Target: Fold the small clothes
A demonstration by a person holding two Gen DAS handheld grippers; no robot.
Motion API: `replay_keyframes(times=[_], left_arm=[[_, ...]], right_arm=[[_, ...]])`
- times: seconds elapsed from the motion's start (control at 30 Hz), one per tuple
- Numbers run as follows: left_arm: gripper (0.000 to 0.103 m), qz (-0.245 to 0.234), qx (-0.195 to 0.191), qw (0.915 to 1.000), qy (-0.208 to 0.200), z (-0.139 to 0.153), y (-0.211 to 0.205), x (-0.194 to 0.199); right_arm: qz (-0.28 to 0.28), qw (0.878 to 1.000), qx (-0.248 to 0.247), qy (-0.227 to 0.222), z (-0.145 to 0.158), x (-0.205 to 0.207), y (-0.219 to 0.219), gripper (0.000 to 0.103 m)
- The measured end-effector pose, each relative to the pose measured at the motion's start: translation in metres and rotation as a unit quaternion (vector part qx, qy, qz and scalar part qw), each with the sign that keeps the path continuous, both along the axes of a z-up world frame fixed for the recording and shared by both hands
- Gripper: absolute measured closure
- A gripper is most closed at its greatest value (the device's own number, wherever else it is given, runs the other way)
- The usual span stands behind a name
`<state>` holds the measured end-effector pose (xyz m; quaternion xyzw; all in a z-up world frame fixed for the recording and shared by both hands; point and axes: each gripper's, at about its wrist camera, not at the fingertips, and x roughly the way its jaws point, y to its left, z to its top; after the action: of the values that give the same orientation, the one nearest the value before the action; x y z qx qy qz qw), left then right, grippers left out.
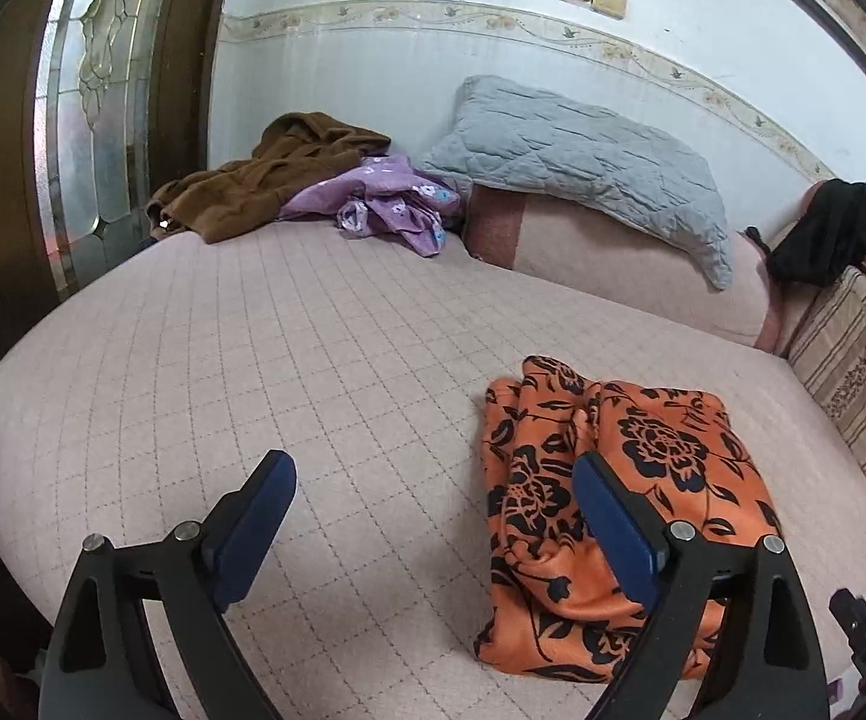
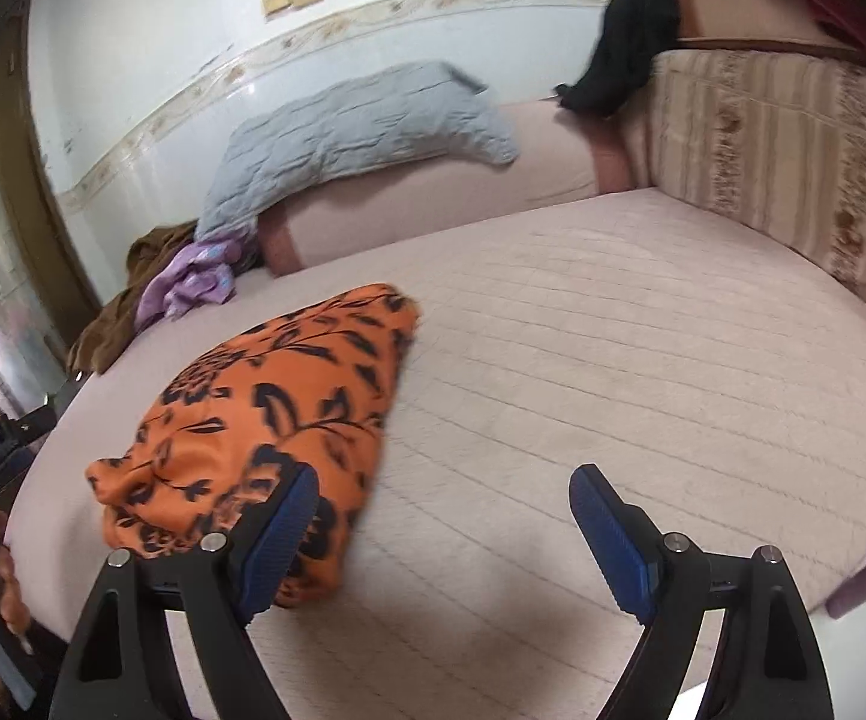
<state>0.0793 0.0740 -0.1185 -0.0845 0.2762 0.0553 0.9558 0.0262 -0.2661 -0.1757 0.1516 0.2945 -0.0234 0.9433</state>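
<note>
Cloth [image 1: 607,480]: lay folded on bed [image 1: 313,360], long axis running away from the cameras.
Left tongs [image 1: 433,504]: spread, empty, cloth at their right.
Right tongs [image 2: 442,510]: spread, empty, cloth at their left.
Nearer: about equal.

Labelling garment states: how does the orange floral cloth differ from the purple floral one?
The orange floral cloth looks folded into a compact bundle; the purple floral cloth lies crumpled and loose. The orange one sits alone near the grippers; the purple one is far back, against a brown garment. Orange carries a bold black print, purple small pale flowers. Both rest on the pink bedcover, ungripped.
</note>
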Motion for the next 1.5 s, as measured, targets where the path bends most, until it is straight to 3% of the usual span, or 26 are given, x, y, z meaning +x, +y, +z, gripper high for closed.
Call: replay_keyframes(times=[0.07,0.17,0.47,0.53,0.6,0.67,0.77,0.83,0.87,0.9,0.97,1.07,1.17,1.37,1.47,1.5], left_arm=[[0.009,0.009,0.013,0.9999,-0.003,0.001,-0.002,-0.004],[0.009,0.014,0.022,0.9996,-0.006,0.001,-0.005,-0.003],[0.009,0.014,0.038,0.9992,0.008,-0.005,-0.006,0.003],[0.009,0.011,0.028,0.9994,0.017,-0.006,0.001,0.006],[0.009,0.013,-0.004,0.9996,0.025,-0.007,0.016,0.008],[0.009,0.025,-0.05,0.9979,0.033,-0.01,0.038,0.01],[0.009,0.045,-0.082,0.995,0.035,-0.011,0.058,0.009],[0.009,0.052,-0.085,0.9944,0.034,-0.012,0.065,0.008],[0.009,0.053,-0.084,0.9945,0.034,-0.012,0.068,0.007],[0.009,0.055,-0.08,0.9946,0.035,-0.013,0.07,0.007],[0.009,0.058,-0.077,0.9945,0.04,-0.016,0.074,0.007],[0.009,0.05,-0.092,0.9933,0.048,-0.02,0.081,0.006],[0.009,0.037,-0.097,0.9934,0.049,-0.019,0.08,0.006],[0.009,0.012,-0.103,0.9941,0.032,-0.011,0.075,0.003],[0.009,0.012,-0.095,0.9952,0.022,-0.007,0.074,0.001],[0.009,0.012,-0.094,0.9952,0.021,-0.006,0.075,0.001]], right_arm=[[-0.006,1.0,0.015,0.003,0.0,0.003,0.0,0.015],[-0.003,1.0,-0.012,-0.012,0.003,0.006,0.01,0.015],[0.019,0.999,0.013,-0.022,0.005,0.009,0.024,0.015],[0.023,0.999,-0.014,-0.028,0.011,0.009,0.034,0.015],[0.048,0.994,-0.079,-0.052,0.023,0.008,0.059,0.015],[0.093,0.985,-0.129,-0.074,0.034,0.011,0.091,0.015],[0.176,0.958,-0.2,-0.109,0.044,0.019,0.148,0.018],[0.215,0.941,-0.236,-0.115,0.045,0.023,0.181,0.036],[0.229,0.932,-0.255,-0.115,0.043,0.025,0.196,0.058],[0.249,0.919,-0.284,-0.116,0.039,0.025,0.213,0.062],[0.262,0.895,-0.337,-0.132,0.029,0.019,0.236,0.062],[0.286,0.852,-0.41,-0.153,0.008,0.009,0.266,0.049],[0.282,0.823,-0.465,-0.161,-0.009,0.007,0.282,0.045],[0.304,0.817,-0.47,-0.141,-0.023,0.015,0.298,0.045],[0.302,0.825,-0.46,-0.13,-0.028,0.027,0.3,0.047],[0.304,0.831,-0.451,-0.116,-0.029,0.032,0.298,0.06]])
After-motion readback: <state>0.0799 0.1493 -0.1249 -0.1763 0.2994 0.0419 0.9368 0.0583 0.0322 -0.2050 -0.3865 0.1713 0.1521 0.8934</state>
